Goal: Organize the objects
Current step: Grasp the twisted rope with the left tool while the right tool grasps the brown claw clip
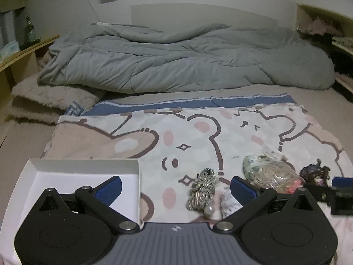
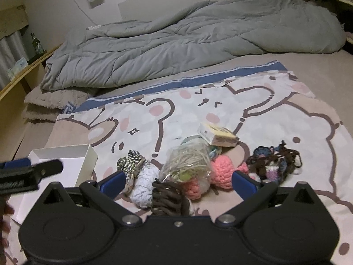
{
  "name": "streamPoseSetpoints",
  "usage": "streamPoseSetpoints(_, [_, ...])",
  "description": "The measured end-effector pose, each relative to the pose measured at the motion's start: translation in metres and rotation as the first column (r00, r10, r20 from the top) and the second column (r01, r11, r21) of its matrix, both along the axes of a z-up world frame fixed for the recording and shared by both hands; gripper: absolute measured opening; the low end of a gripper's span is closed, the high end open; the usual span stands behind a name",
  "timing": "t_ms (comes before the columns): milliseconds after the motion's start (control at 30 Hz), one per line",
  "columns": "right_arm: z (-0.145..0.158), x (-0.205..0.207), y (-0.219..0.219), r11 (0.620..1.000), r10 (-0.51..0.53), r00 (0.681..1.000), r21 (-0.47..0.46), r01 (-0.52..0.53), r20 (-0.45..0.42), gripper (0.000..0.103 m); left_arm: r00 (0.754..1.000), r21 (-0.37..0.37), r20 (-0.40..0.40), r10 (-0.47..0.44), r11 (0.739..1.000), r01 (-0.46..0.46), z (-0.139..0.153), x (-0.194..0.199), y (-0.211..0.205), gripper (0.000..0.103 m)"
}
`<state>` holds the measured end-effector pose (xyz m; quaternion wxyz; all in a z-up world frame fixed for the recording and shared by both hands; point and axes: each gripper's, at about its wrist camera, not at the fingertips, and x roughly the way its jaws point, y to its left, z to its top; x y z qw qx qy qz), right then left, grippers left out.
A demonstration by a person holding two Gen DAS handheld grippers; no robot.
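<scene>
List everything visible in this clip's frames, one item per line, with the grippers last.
white box: one, open, left on the cartoon sheet
striped cord bundle: one, black-white, right of the box
pale blue yarn: one, beside the cord
clear bag: one, holding tan string, middle
pink crochet: one, behind the bag
brown cord: one, nearest the right gripper
small carton: one, white-yellow, behind the pile
dark crochet piece: one, right
grey duvet: one, far end
left gripper: open
right gripper: open

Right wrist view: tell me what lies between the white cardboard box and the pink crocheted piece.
In the right wrist view, a striped twisted cord bundle, a pale lavender yarn ball and a clear plastic bag of twine lie between them.
</scene>
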<state>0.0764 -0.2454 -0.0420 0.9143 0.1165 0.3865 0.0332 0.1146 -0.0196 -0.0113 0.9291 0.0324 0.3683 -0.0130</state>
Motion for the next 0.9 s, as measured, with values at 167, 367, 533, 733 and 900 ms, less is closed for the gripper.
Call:
streamPoseSetpoints(167, [-0.017, 0.013, 0.002, 1.0, -0.021, 0.999, 0.009, 0.021, -0.047, 0.103, 0.997, 0.012, -0.055, -0.06, 0.998, 0.061, -0.017, 0.033, -0.009, 0.103])
streamPoseSetpoints(367, [-0.044, 0.031, -0.004, 0.996, -0.058, 0.986, 0.059, 0.068, -0.154, 0.103, 0.988, 0.016, -0.125, -0.091, 0.996, 0.093, -0.05, 0.065, -0.011, 0.103])
streamPoseSetpoints(533, [-0.064, 0.045, -0.007, 0.988, -0.076, 0.966, 0.113, 0.107, -0.246, 0.093, 0.973, -0.006, -0.201, -0.112, 0.994, 0.113, -0.076, 0.088, -0.004, 0.102])
streamPoseSetpoints(733, [-0.081, 0.058, 0.002, 0.99, -0.016, 0.951, 0.126, 0.057, -0.309, 0.087, 0.945, -0.093, -0.281, -0.166, 0.985, 0.145, -0.103, 0.11, 0.006, 0.087])
streamPoseSetpoints(900, [-0.096, 0.065, 0.007, 0.992, 0.018, 0.935, 0.125, 0.029, -0.354, 0.083, 0.929, -0.136, -0.314, -0.193, 0.978, 0.157, -0.119, 0.121, 0.007, 0.084])
